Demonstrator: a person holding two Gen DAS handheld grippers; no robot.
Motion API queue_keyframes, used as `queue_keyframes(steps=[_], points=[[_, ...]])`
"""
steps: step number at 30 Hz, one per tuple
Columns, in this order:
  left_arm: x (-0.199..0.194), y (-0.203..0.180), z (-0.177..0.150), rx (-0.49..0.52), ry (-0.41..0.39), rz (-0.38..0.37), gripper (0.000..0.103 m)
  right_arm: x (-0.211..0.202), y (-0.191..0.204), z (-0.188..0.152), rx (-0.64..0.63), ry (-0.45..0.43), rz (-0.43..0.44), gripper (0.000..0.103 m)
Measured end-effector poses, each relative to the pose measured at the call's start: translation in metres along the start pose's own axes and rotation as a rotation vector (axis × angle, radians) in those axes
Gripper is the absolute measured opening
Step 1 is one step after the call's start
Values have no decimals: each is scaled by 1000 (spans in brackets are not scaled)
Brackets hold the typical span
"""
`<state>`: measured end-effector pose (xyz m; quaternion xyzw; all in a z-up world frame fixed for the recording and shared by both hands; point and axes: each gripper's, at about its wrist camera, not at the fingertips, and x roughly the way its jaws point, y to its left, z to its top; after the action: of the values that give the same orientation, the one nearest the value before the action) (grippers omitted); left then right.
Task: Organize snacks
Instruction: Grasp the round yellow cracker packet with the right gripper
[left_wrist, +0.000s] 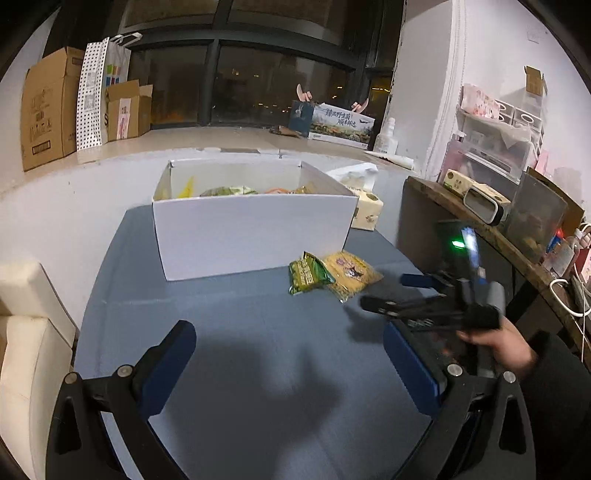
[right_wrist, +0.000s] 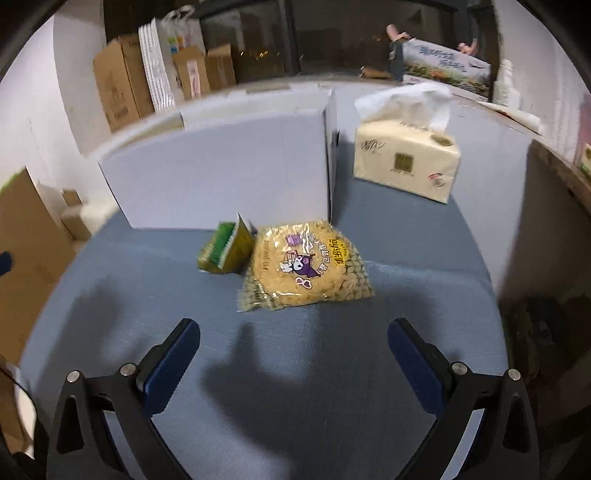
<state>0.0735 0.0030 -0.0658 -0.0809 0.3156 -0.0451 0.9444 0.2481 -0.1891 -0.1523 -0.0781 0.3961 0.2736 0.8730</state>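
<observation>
A yellow snack bag (right_wrist: 304, 267) with a cartoon print and a smaller green packet (right_wrist: 227, 251) lie side by side on the blue table (right_wrist: 332, 369), just in front of a white open box (right_wrist: 221, 173). In the left wrist view the bag (left_wrist: 351, 275) and packet (left_wrist: 308, 277) lie right of the box (left_wrist: 251, 236), which holds several snacks (left_wrist: 229, 191). My right gripper (right_wrist: 293, 350) is open and empty, a little short of the yellow bag; it also shows in the left wrist view (left_wrist: 391, 295). My left gripper (left_wrist: 290, 354) is open and empty over bare table.
A tissue pack (right_wrist: 406, 162) stands right of the box. A dark side table (left_wrist: 498, 236) with clutter is at the right. White cushions (left_wrist: 26, 332) are at the left edge. Cardboard boxes (left_wrist: 48, 110) stand on the far ledge.
</observation>
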Motion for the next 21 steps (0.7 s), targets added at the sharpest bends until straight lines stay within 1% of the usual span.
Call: queue_keyframes(steps=[3,6,8,10,12,13,15,17,19,21], points=[[6,1,-2,-7,14,2,103,25,-1,11,-21,60,12,103],[11,2,-5,-8,28,0,103,41,-1,26,-40,77,-21,103],[14,2,-7,-6,39,-2,103,50,-1,35,-58,89,-20,103],[17,2,-8,-6,44,3,103,62,0,41,-89,121,-38,103],[21,3,-8,-4,51,6,103,70,-2,41,-87,154,-6,102],[23,3,-9,-5,55,10,103,70,-3,41,-85,144,-4,100],[28,5,-9,-8,69,10,103,68,-5,41,-78,141,-14,90],[34,4,-9,-6,79,14,103,61,-8,39,-68,130,14,81],[41,2,-8,6,87,16,103,53,-11,33,-58,133,51,80],[48,0,-7,10,102,15,103,45,-16,27,-54,124,48,79]])
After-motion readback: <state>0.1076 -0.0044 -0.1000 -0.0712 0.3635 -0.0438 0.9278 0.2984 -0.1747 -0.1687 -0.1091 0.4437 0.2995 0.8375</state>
